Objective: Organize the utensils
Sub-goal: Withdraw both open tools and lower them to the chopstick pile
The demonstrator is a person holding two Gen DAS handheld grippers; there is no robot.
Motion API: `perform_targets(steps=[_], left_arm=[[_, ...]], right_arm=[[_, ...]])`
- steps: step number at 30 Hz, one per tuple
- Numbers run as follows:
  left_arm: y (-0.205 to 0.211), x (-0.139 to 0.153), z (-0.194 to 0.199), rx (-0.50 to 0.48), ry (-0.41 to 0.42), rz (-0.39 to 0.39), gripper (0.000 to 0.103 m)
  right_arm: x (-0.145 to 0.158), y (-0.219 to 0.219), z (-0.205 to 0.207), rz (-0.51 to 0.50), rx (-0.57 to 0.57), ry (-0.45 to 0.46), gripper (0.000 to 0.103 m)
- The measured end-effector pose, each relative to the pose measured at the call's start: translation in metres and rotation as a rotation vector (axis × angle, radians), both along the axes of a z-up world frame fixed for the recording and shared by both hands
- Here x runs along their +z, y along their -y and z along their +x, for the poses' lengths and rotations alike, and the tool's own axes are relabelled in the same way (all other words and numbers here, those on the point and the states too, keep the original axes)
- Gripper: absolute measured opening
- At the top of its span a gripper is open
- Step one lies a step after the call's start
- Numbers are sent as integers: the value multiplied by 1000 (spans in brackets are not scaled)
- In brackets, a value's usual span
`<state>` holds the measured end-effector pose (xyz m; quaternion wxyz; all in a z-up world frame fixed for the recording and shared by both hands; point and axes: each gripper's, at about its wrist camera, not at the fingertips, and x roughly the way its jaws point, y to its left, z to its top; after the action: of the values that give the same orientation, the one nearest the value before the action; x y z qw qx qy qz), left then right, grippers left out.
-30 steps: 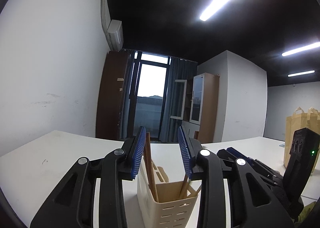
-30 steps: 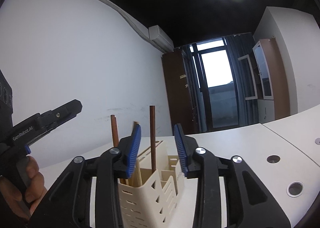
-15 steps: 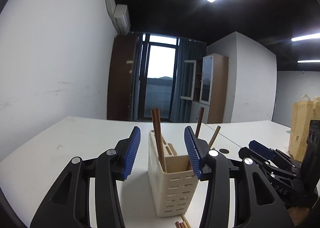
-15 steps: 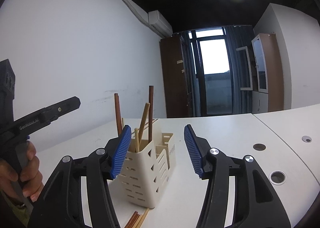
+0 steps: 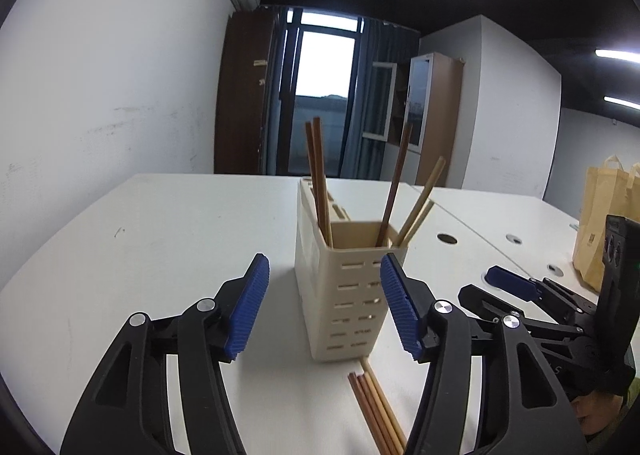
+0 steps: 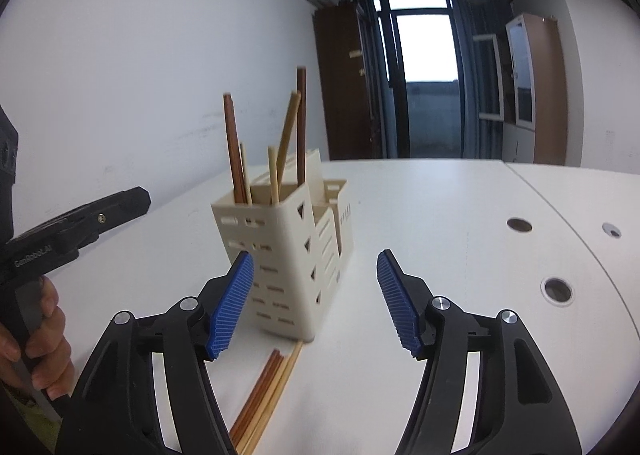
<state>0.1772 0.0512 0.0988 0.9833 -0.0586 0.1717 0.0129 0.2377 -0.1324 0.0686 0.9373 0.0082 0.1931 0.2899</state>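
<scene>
A cream slotted utensil holder [image 5: 346,287] stands upright on the white table [image 5: 160,239], with several brown and pale chopsticks [image 5: 320,175] standing in it. It also shows in the right wrist view [image 6: 288,255]. More chopsticks lie flat on the table in front of the holder [image 5: 376,411] [image 6: 264,395]. My left gripper [image 5: 324,307] is open and empty, just short of the holder. My right gripper [image 6: 316,301] is open and empty, in front of the holder's right side; it also shows at the right of the left wrist view [image 5: 516,287].
A yellow paper bag [image 5: 608,223] stands at the table's right. Round cable holes [image 6: 556,289] sit in the tabletop at the right. A white wall runs along the table's left side. The left gripper's body and the hand holding it [image 6: 36,339] show at left.
Both grippers have pulled back and risen away from the holder and opened wider. The holder now stands free on the table, and the loose chopsticks in front of it have come into view.
</scene>
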Motion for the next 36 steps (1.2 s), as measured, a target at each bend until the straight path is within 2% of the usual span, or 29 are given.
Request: perform_targets(steps=[10,18,24,32,36], left_arm=[[2,-13,-5,-11,-100,-24,62],[-1,-29,-6,3,-160,-25,65],[-4,-39,2,-10,-226,-46,66],[-9,-42,0,-5,-251,-74,67],[-11,-44,2,-7,-266,-82,67]], right_arm=[[-37,-15,7,-126,3,-159,64],[-65,-34,12,-247,9,-243,65],[-81,-41,16,-287,6,-296,65],[-95,-49,22,-321,0,-375,65],[-98,-54,23,-338,1,-382,65]])
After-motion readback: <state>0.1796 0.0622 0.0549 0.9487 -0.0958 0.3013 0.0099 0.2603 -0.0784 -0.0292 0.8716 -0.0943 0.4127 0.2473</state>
